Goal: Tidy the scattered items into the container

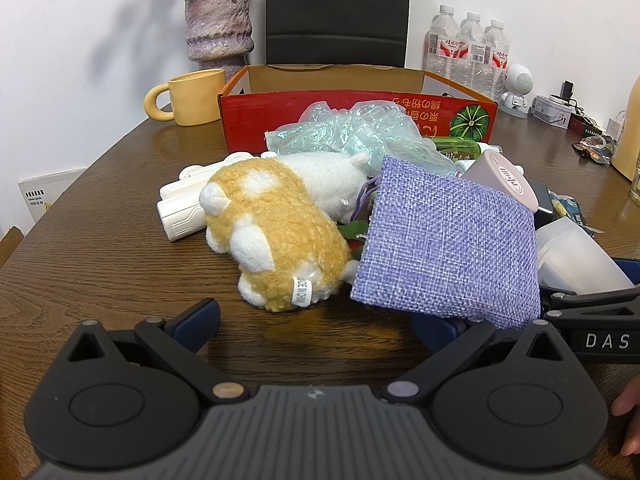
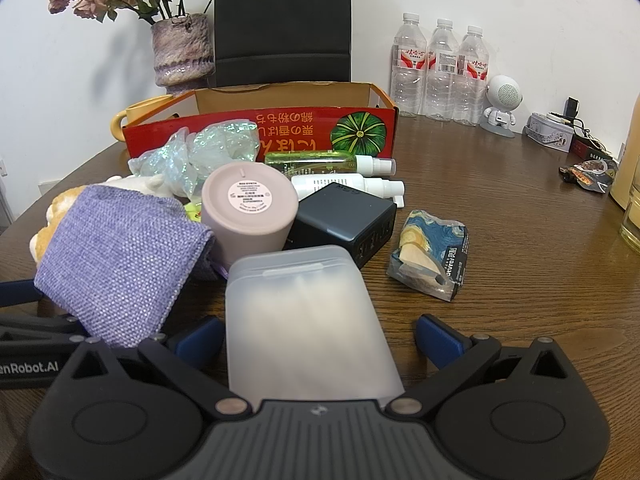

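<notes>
Both grippers, left gripper [image 1: 316,322] and right gripper [image 2: 320,334], gape wide, holding nothing. The frosted box [image 2: 304,320] sits between the right's fingers; squeeze mid-body, then lift over the red carton [image 2: 260,128] behind.

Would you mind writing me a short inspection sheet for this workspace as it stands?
Surface: brown wooden table, crowded at its centre.
Job's things: red cardboard box behind the pile; plush toy, purple woven pouch, frosted plastic case, pink cylinder, black charger, two spray bottles, iridescent bag, white gadget, printed packet, all outside the box.
Clutter: yellow mug, vase, three water bottles, small white speaker.
Grippers: left tool open before the pouch; right tool open around the case.
Cables: a black lead at the tin, far right.
Surroundings: white wall, black chair.
</notes>
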Tool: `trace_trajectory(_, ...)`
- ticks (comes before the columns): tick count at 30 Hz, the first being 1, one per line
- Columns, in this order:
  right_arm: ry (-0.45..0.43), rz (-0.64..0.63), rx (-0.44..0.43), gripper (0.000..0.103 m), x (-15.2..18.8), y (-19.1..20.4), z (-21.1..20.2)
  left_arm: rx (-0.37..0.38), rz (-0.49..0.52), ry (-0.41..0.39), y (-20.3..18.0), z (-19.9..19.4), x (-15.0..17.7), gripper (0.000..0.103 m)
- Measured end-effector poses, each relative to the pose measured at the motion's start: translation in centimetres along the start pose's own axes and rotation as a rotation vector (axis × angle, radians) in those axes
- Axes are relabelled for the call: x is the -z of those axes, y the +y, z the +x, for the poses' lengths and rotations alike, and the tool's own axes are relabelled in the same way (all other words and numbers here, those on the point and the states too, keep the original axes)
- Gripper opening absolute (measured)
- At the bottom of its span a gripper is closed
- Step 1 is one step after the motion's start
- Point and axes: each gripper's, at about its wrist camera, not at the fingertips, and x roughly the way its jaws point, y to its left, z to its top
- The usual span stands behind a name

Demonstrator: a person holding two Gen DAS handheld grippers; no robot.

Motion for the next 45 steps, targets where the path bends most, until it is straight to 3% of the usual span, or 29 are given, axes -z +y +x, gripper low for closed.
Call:
trace_trajectory(31, 0.002, -0.029, -0.023, 0.103, 1.0, -0.9, -1.3, -0.011, -0.008, 0.001, -1.0, 0.2, -0.3, 0.103)
trace_trajectory(34, 0.014, -0.027, -0.028, 0.103, 1.1, -1.3, -1.9, 0.017, 0.017, -0.001, -0.8, -0.4, 0.2, 0.103)
trace_trajectory(36, 0.004, -0.029, -0.036, 0.098, 1.1, -1.5, -2.6, 0.056, 0.052, -0.006, -0.7, -1.0, 0.6, 0.103)
trace_trajectory(38, -0.047, -0.038, -0.052, 0.085, 1.1, -1.5, -3.4, 0.121, 0.058, -0.042, -0.9, -2.4, 1.3, 0.103)
trace_trajectory(39, -0.064, -0.040, -0.054, 0.071, 1.0, -1.5, -3.7, 0.154, 0.060, -0.062, -1.0, -3.2, 1.6, 0.103)
trace_trajectory(40, -0.077, -0.042, -0.052, 0.063, 0.8, -1.5, -4.0, 0.188, 0.062, -0.081, -1.2, -3.9, 1.9, 0.103)
trace_trajectory(42, -0.082, -0.055, -0.035, 0.063, 0.7, -1.6, -4.3, 0.261, 0.073, -0.114, -1.3, -5.3, 2.4, 0.103)
trace_trajectory(45, -0.078, -0.077, -0.042, 0.063, 1.1, -2.0, -4.8, 0.294, 0.097, -0.136, -2.0, -6.3, 2.5, 0.103)
